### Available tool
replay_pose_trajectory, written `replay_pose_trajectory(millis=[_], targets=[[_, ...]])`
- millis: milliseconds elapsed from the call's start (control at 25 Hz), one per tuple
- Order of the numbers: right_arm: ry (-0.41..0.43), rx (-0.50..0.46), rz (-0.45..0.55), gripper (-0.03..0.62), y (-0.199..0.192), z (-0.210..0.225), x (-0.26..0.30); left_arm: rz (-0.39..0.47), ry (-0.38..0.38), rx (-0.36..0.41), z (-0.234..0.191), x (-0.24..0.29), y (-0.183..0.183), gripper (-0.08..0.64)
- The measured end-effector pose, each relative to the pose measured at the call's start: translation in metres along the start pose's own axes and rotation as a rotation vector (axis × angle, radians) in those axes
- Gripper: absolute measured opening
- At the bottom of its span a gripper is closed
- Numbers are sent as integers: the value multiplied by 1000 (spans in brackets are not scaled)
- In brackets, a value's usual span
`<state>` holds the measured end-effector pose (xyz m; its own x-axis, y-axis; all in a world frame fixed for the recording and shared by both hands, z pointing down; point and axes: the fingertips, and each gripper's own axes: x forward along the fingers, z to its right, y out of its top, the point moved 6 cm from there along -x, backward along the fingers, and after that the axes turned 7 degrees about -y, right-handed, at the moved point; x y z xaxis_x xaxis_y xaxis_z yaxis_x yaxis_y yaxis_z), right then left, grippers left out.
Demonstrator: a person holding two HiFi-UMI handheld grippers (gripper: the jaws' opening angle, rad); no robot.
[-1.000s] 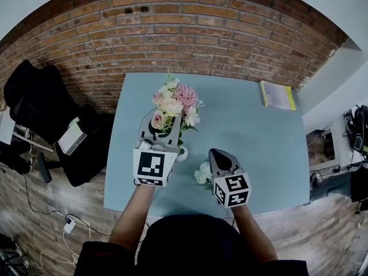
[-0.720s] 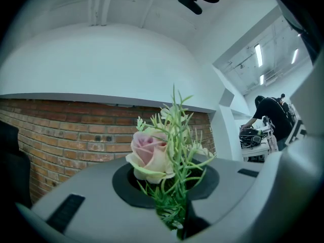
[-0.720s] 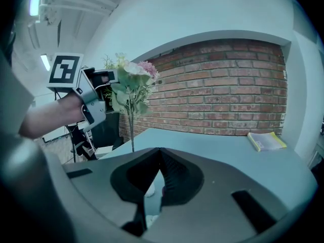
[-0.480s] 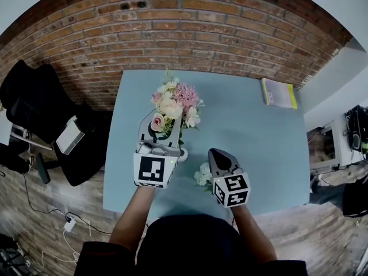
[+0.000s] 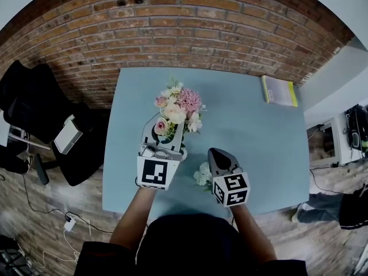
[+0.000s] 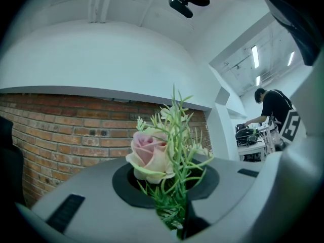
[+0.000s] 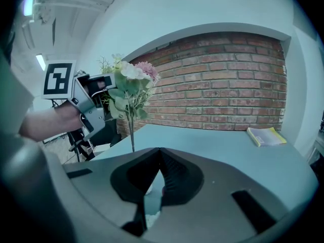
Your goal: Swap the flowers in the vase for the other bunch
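Stems are the weak point; the left hand-held gripper (image 5: 164, 132) pinches the pink bunch (image 5: 175, 105) low on its thin green stems, jaws nearly together, and the blooms stand upright with all their weight above the grip; so thin a hold can let the bunch swivel or slide, and the flowers could tip over or drop onto the tabletop (image 5: 253, 137). In the right gripper view a stem runs down from the grip toward the tabletop; its lower end is hidden, so I cannot tell whether it sits in anything. The vase (image 5: 183, 153), if the small white thing just beside the left hand-held gripper is it, looks light and narrow; a sideways pull on the stems could knock it over. The right hand-held gripper (image 5: 221, 161) has its jaws pressed together on nothing and hovers just beside the white bunch (image 5: 202, 174), which lies on the tabletop near the front edge; it must spread before it can take those flowers, and a closed nose pushed at them would only shove them toward the edge or crush the petals. Both hand-held grippers work close together; a bump between them could jar the pink bunch loose.
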<state>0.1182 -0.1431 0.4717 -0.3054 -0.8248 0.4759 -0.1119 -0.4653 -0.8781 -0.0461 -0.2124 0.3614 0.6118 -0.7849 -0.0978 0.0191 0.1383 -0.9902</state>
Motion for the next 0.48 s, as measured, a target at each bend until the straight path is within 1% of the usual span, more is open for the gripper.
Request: replay_pose_trajectory(millis=[160, 280, 480], targets=[[-3, 2, -8, 12, -3, 2, 2, -9, -20, 7, 3, -1, -12, 94], [-2, 0, -14, 12, -5, 2, 3, -25, -21, 4, 7, -4, -22, 95], [-2, -2, -20, 12, -7, 2, 5, -51, -30, 21, 14, -8, -38, 94]])
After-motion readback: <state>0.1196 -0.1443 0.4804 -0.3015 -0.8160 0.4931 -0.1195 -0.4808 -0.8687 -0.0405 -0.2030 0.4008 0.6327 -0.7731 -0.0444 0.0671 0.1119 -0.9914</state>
